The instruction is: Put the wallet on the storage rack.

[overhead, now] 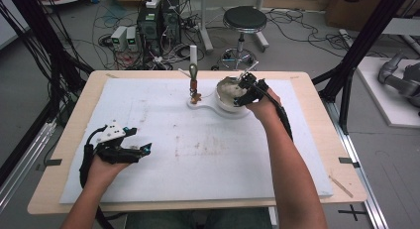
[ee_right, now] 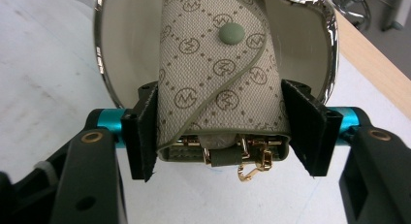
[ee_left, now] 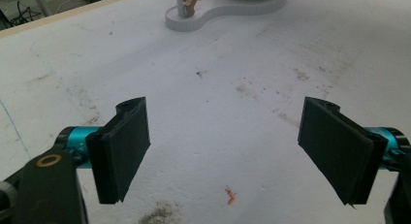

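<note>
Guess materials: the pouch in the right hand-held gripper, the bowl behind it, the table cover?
Pouch: looks like woven canvas, matte, printed monogram, sage trim and snap, gold-tone metal clasp.
Bowl: probably glazed ceramic, cream inside, with a mirror-bright silvery rim.
Table cover: white, matte, scuffed and stained; foam board or plastic sheet, can't tell which.

Pouch (ee_right: 218, 78): beige weave with a brown diamond-and-monogram print, olive-green trim and snap, gold clasp.
Bowl (ee_right: 300, 40): cream inside, with a shiny silver rim.
Right gripper (ee_right: 225, 132): black jaws on teal fittings.
Left gripper (ee_left: 225, 151): black pads, teal fittings.
Table mat (overhead: 198, 154): white, with brownish smudges.
Stand (overhead: 203, 104): white.
</note>
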Motion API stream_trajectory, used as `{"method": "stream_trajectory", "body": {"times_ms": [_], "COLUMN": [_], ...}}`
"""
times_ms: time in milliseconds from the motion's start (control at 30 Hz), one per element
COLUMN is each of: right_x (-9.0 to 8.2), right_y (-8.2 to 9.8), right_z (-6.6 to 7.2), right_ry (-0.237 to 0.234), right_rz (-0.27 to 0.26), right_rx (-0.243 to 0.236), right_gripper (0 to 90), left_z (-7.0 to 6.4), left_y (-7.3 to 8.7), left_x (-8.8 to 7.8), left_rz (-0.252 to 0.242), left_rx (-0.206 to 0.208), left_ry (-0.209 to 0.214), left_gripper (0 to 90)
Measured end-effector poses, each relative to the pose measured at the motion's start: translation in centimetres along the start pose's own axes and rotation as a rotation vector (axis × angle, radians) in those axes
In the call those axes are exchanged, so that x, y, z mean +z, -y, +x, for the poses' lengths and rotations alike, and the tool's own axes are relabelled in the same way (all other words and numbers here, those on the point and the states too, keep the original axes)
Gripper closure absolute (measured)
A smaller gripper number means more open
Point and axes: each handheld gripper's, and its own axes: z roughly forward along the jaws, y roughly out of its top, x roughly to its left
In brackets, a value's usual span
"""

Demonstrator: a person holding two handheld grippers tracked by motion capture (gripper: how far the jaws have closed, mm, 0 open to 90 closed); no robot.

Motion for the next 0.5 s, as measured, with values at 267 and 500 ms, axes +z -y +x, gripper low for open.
{"method": "stream_trajectory", "body": {"times_ms": [267, 500], "right_x": [0.4, -1.2], "right_y": [0.0, 0.5], "right_z": [0.8, 0.3], "right_ry": [0.033, 0.014], "right_rz": [-0.006, -0.052], "right_rx": [0.007, 0.044], "right_gripper": [27.3, 22.5], "left_z": [0.0, 0.0], "left_y": [0.0, 0.0], "left_x": [0.0, 0.0], "left_rz": [0.004, -0.001], "left_rx": [0.004, 0.001], "left_ry": [0.000, 0.001], "left_gripper": [18.9, 18.9]}}
